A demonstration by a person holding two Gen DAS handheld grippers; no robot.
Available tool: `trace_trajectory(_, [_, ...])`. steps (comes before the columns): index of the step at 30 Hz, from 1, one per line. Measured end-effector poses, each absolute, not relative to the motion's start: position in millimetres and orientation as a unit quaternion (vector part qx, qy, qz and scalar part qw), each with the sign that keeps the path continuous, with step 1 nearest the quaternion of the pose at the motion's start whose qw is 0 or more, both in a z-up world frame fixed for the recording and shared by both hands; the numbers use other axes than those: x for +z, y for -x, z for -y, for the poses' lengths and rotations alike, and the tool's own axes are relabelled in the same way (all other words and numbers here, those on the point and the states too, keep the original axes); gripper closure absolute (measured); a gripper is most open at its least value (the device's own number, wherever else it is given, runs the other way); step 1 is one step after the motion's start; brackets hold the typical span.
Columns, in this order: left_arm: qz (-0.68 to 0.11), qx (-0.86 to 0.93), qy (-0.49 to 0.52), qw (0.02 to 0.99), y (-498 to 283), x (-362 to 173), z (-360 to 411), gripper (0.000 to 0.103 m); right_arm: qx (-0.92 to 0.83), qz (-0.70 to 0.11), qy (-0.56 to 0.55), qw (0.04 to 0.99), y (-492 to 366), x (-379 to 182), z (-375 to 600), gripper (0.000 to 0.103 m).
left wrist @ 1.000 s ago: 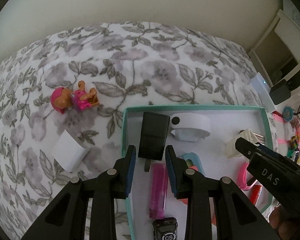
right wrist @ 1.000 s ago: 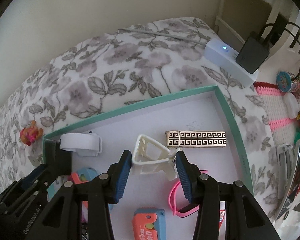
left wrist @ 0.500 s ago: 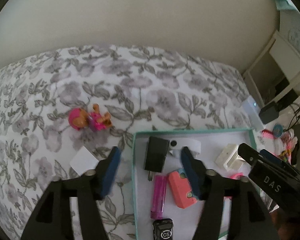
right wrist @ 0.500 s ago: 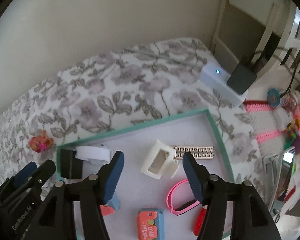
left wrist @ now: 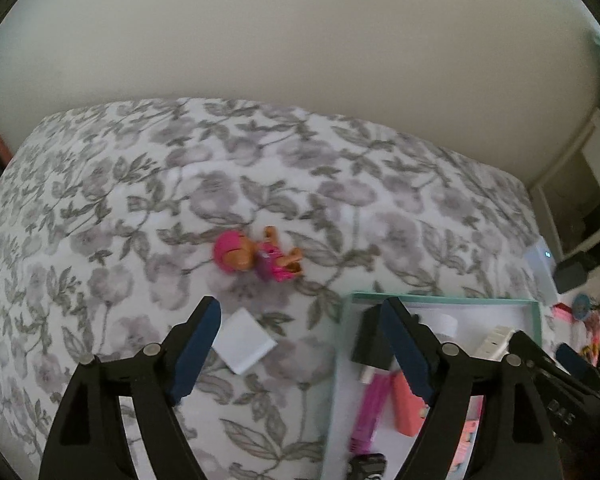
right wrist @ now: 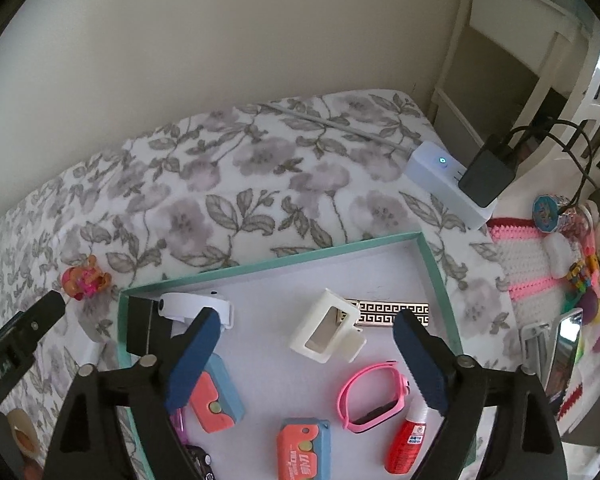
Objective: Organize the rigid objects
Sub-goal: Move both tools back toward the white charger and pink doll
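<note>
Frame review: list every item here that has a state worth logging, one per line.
left claw: open, empty, above the bedspread
right claw: open, empty, above the tray
tray: open-topped, holding items
toy figure: lying on its side, outside the tray
white square block: flat on the bedspread, outside the tray
white clip: in the tray, partly over the patterned bar
power strip: light on

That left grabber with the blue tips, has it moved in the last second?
Yes. The left gripper has opened and swung leftward, from over the teal tray to straddling the tray's left edge, beside the white card on the floral cover.
</note>
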State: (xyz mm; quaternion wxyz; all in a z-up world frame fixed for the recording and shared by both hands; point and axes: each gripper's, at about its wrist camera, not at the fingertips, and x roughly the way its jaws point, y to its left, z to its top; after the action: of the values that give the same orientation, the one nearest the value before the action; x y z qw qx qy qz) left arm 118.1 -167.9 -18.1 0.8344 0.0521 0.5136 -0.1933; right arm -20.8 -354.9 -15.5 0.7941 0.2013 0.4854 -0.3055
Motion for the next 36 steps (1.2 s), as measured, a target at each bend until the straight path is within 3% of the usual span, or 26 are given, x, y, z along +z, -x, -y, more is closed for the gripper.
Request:
trace_trajectory(1, [-0.515, -0.186, -0.05, 0.835, -121, -20, 164, 0.02, -0.306, -0.484, -0.197, 0.796, 20, -15, 354, 0.002])
trace_trajectory(9, [-0.521, -0.142, -0.03, 0.841, -140, -26, 135, 0.02, -0.299, -0.484, -0.181, 0.802, 12, -18, 345, 0.0])
trace_trajectory(36, [-0.527, -0.022, 0.006, 0.849, -186, -34, 21, 0.019, -0.172, -0.502, -0.125, 0.838, -71, -33, 233, 0.0])
